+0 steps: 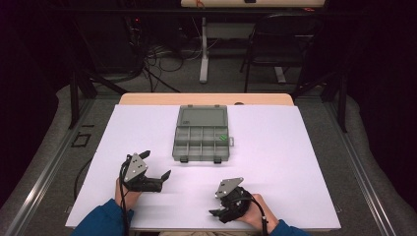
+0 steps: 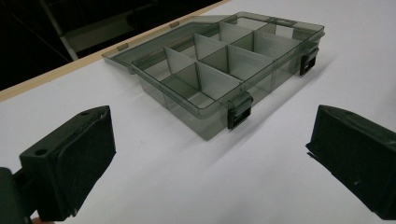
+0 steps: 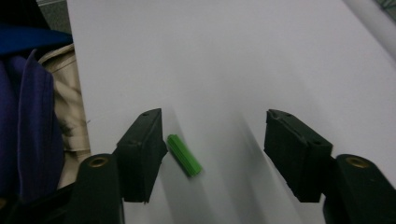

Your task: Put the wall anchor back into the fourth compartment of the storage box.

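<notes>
Two grippers sit low in the high view: the left gripper [image 1: 156, 167] at lower left, jaws spread wide and empty, aimed at the open organiser box [image 1: 201, 133] mid-frame. At lower centre the right gripper [image 1: 215, 214] is released, its jaws part-way in around a small green plug [image 3: 184, 155]. In its own view the plug lies just beside the left-hand jaw, long axis slanting to lower right, near the worktop [image 1: 295, 162] edge, bare white room beyond
</notes>
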